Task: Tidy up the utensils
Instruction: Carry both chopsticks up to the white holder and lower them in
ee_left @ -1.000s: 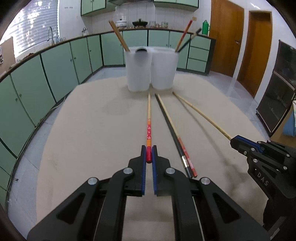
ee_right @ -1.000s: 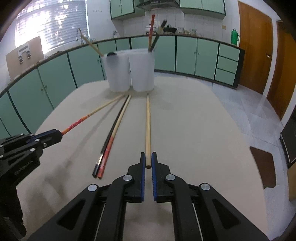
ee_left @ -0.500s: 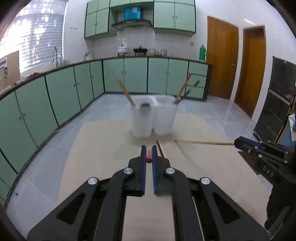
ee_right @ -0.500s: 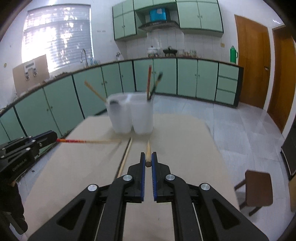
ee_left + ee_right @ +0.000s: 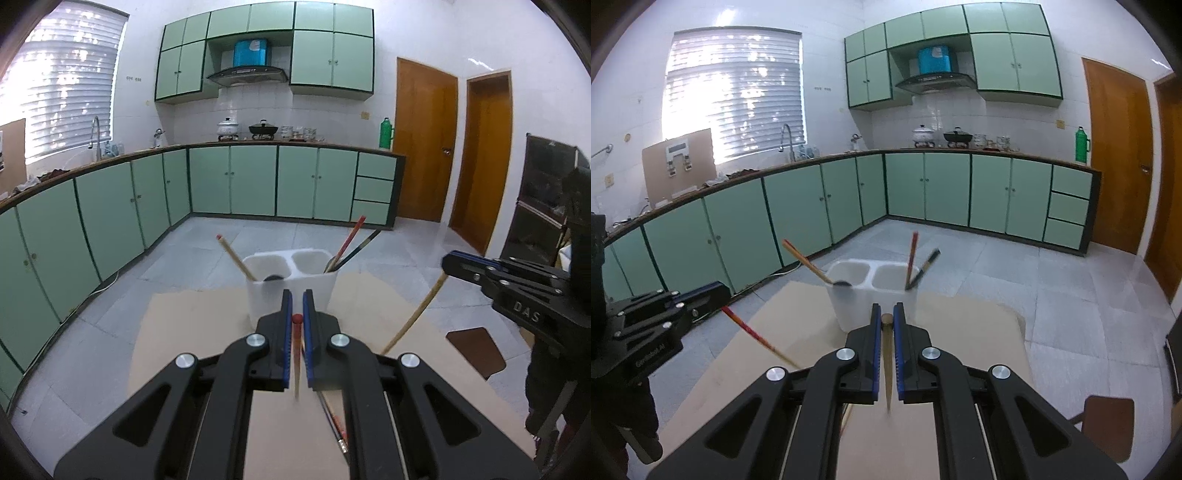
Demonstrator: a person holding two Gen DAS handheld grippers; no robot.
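Two chopsticks lifted: each gripper has raised one stick clear of the table since a second ago, when both sticks lay flat on it.
Left gripper (image 5: 297, 325): clenched on the red-tipped chopstick (image 5: 296, 354), whose red end pokes up between the blue pads; the shaft hangs down and toward the camera, blurred at its lower end.
Right gripper (image 5: 884, 325): clenched on the plain wooden chopstick (image 5: 887, 358), gripped near its blunt end, the shaft likewise hanging down.
Change in view: both cameras now look out over the kitchen rather than down the table, so both hands have risen and tilted up.
Holder (image 5: 291, 280): white two-cup container at the far end of the table (image 5: 184, 332), straight ahead of both grippers. Its left cup holds one stick and a dark utensil; its right cup holds two.
Left on table: a dark chopstick pair (image 5: 334, 424) lies near, just right of the left gripper.
Judgement: pickup is complete for both sticks; carrying them to the holder and dropping them in comes next.
Risk: the dangling shafts may swing and catch the holder's rim.
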